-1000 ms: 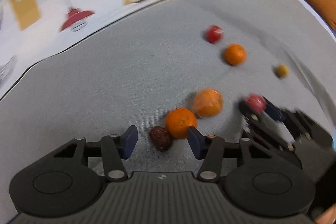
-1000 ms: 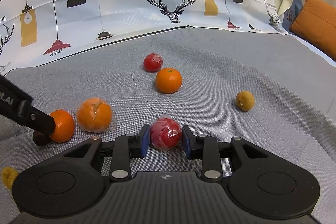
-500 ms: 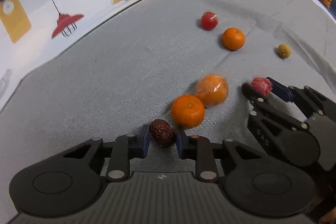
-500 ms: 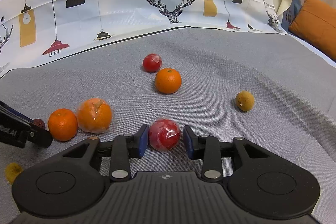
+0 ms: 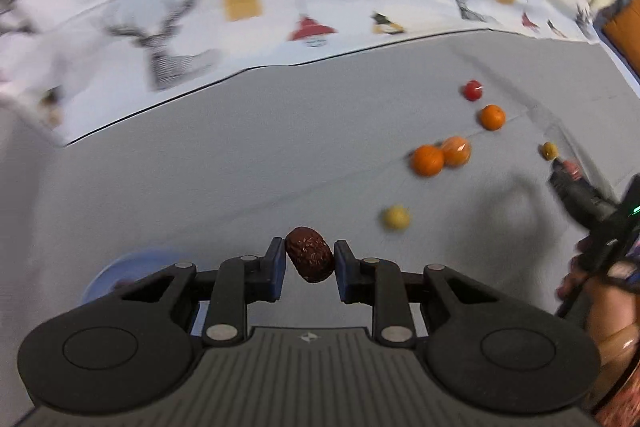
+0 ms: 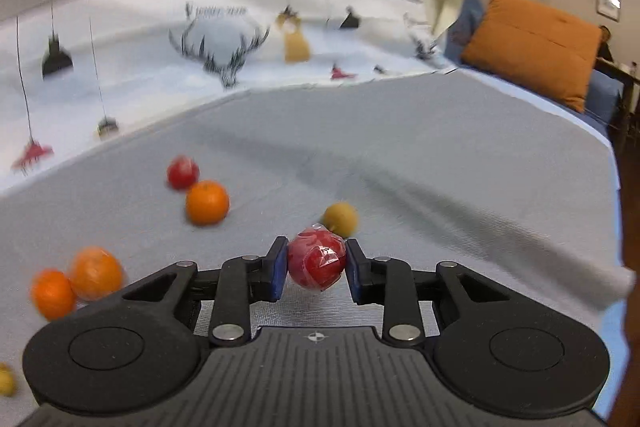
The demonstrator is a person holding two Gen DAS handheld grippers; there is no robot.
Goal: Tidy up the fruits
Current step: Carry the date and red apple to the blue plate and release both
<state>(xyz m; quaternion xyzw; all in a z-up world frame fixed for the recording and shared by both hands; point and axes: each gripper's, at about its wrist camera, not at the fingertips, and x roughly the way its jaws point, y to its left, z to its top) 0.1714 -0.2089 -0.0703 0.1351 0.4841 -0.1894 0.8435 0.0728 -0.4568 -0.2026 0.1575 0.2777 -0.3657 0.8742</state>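
My left gripper [image 5: 309, 261] is shut on a dark brown wrinkled date [image 5: 309, 259] and holds it above the grey cloth. My right gripper [image 6: 317, 265] is shut on a red plastic-wrapped fruit [image 6: 317, 263], lifted off the cloth; it also shows at the right of the left wrist view [image 5: 570, 179]. On the cloth lie two oranges side by side [image 5: 428, 159] [image 5: 456, 151], a third orange [image 6: 207, 202], a red wrapped fruit [image 6: 183, 172], a small yellow-green fruit [image 6: 340, 219] and a pale yellow fruit [image 5: 395, 217].
A blue plate rim [image 5: 120, 271] shows low left behind my left gripper. A white printed cloth [image 5: 240, 27] borders the far side. An orange cushion [image 6: 532, 47] lies at the far right. The grey cloth's right edge [image 6: 612, 187] drops off.
My left gripper lifted the date and pulled back left, away from the oranges. My right gripper closed on the red wrapped fruit, raised it and swung right. Both views are motion-blurred.
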